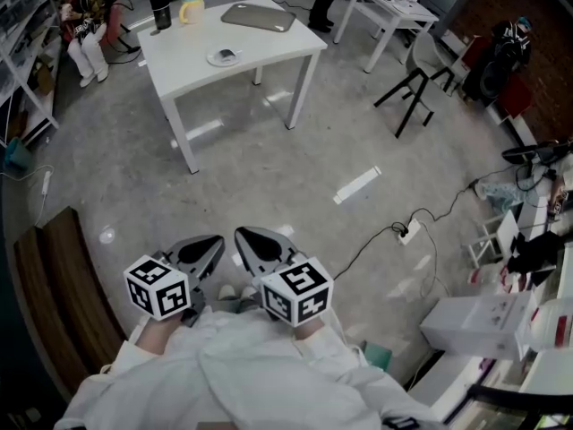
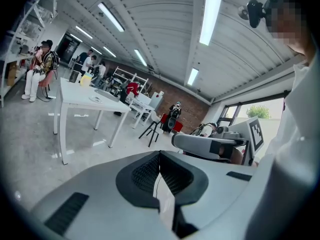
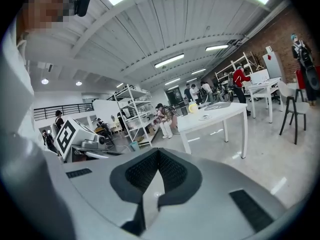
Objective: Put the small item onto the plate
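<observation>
Left claw [image 2: 160,155] is fully closed, pads pressed together w/ nothing between them. Same deal for the right claw [image 3: 158,153], closed tight and empty. Both are held side by side close to the person's body, tips near each other and pointing a bit down at the floor [image 1: 269,186]. Each has its marker cube behind the jaws, left cube [image 1: 158,287] and right cube [image 1: 297,291], w/ white sleeves [image 1: 251,365] right behind those. Just grey concrete ahead of the tips, plus a white strip [image 1: 357,184] on the floor off to the right and a power strip [image 1: 405,231] w/ a black cable trailing away

Worktop [image 1: 269,52] is the white one well apart from both claws, across the floor at the top of the head view. Plate [image 1: 213,60] sits near its front edge, and the small item [image 1: 226,54] looks like a dark bit lying on it, tho it's too tiny to say what it is. Behind the plate: closed grey laptop [image 1: 259,16], yellow mug [image 1: 191,9] and a dark tumbler [image 1: 159,7] just beside the mug. Past the worktop's left end there's a seated person [image 1: 87,34] next to some shelving [image 1: 22,25], and a black chair [image 1: 414,83] stands off to the right by another white table [image 1: 385,12]
</observation>
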`<control>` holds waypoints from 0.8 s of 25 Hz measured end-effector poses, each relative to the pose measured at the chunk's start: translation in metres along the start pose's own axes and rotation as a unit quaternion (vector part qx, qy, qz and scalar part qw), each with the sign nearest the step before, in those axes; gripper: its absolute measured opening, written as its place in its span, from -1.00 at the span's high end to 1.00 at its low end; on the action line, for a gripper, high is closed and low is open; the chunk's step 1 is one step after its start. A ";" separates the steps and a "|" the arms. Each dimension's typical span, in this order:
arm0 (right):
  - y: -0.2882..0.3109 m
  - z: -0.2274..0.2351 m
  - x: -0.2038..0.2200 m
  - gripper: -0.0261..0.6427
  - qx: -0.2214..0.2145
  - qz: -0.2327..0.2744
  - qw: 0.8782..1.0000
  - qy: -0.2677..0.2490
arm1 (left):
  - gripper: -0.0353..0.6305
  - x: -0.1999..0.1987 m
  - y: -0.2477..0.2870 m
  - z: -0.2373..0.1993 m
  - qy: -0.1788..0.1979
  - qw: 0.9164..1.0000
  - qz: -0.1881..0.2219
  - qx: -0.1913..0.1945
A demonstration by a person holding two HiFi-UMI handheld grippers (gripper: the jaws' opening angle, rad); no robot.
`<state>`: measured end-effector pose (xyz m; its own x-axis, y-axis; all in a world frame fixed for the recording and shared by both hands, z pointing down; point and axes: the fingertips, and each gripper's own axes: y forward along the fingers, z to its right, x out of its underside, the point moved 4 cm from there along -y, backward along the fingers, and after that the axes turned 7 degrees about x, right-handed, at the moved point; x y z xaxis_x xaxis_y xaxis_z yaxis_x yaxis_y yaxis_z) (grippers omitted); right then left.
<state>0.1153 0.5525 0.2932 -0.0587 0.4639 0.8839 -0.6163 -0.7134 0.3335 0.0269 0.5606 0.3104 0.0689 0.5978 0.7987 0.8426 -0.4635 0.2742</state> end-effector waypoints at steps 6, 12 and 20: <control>-0.006 0.011 0.010 0.88 0.002 -0.010 1.000 0.001 | 0.86 0.011 0.009 0.007 -0.002 1.000 0.005 -0.009; -0.006 0.023 0.021 0.88 0.011 -0.029 1.000 0.000 | 0.86 0.024 0.018 0.008 -0.019 1.000 -0.004 -0.012; 0.025 0.044 0.014 0.88 0.001 -0.032 0.999 0.017 | 0.86 0.011 0.035 -0.024 -0.030 0.999 -0.009 -0.012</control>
<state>0.1338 0.5181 0.3280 -0.0464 0.5264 0.8490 -0.6187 -0.6824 0.3893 0.0446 0.5353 0.3419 0.0869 0.6440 0.7601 0.8313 -0.4673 0.3009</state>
